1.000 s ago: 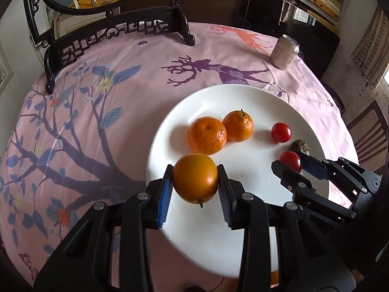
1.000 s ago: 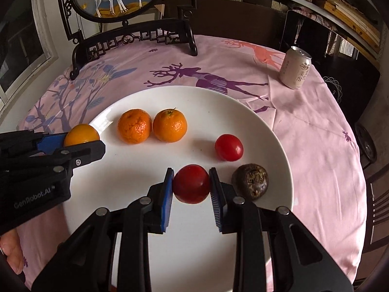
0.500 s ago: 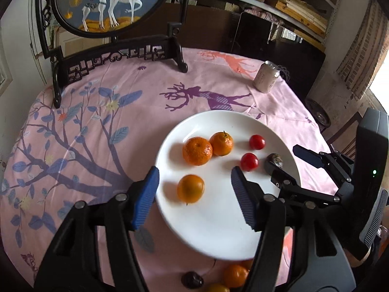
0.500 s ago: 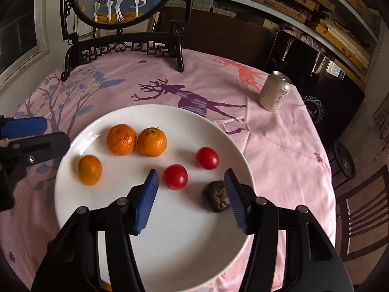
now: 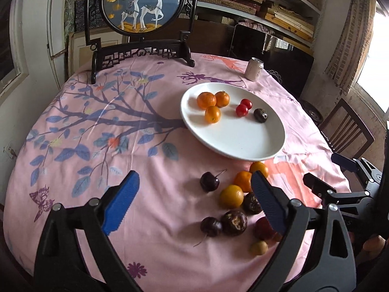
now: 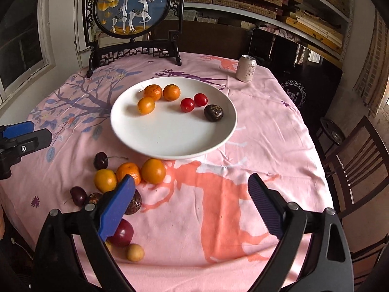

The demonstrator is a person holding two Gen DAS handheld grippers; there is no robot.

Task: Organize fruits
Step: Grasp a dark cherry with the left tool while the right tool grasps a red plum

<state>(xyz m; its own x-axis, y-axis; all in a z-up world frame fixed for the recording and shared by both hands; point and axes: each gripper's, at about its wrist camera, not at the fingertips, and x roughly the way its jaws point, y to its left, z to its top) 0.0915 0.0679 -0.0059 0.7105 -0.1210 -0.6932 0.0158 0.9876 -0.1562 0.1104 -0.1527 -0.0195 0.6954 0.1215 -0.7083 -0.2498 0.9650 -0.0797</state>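
White plate point(image 6: 226, 131) already holds six fruits, sorted by kind. Your left gripper point(image 5: 194, 204) and right gripper point(image 6: 190, 204) are both wide open, empty. Next, you pick from the pile point(image 6: 126, 177) near the plate; close gently.

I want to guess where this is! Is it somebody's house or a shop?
Probably a home dining room: a round table under a pink printed tablecloth, a dark wooden slat-back chair beside it, and wall shelves stacked with flat boxes behind.
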